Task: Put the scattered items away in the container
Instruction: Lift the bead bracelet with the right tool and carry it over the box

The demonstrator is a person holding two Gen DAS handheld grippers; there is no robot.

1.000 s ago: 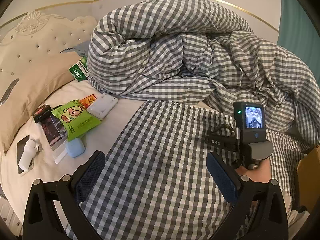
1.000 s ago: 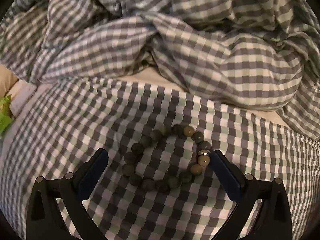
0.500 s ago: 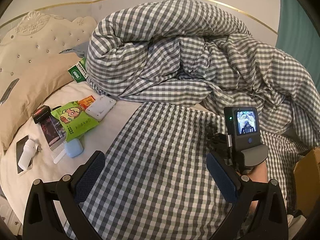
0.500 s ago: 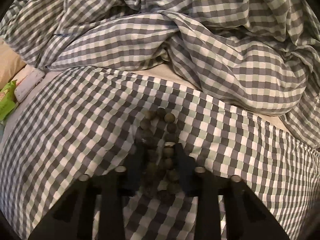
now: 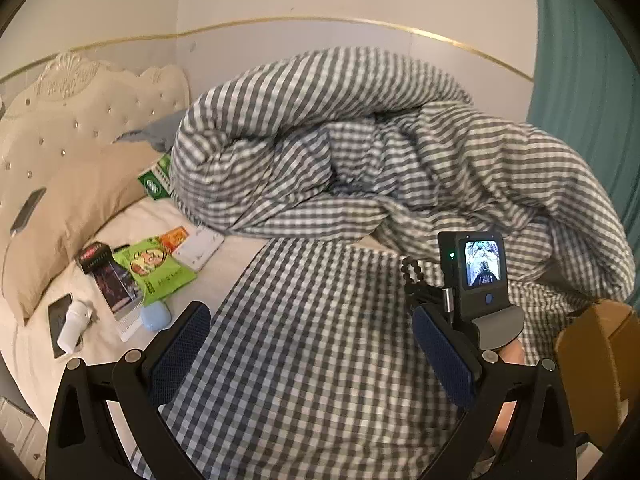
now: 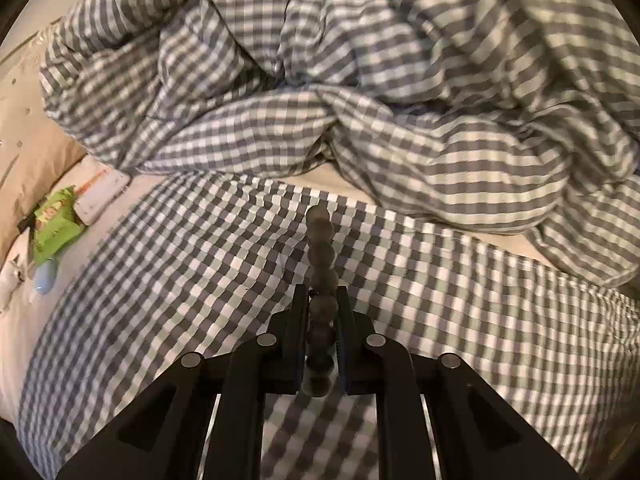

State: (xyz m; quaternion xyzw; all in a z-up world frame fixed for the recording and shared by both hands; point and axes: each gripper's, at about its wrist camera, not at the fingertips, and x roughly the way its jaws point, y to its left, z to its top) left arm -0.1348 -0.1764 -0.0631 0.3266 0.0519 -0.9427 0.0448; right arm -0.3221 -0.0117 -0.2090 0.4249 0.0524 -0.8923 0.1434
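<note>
Above checked sheet (image 6: 460, 320): right gripper (image 6: 320, 300) clamped on bead bracelet (image 6: 320, 248); left gripper (image 5: 312, 344) wide open, empty.

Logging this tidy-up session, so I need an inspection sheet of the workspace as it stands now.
Surface: bed with cream sheet, checked pillow in the foreground.
Job's things: bead bracelet pinched upright; cardboard box at right edge.
Clutter: green snack bag, white case, blue earbud case, comb, phone, near the headboard.
Grippers: left tongs open, empty; right tongs shut on the bracelet.
Cables: nothing seen.
Surroundings: bunched checked duvet, teal curtain.
</note>
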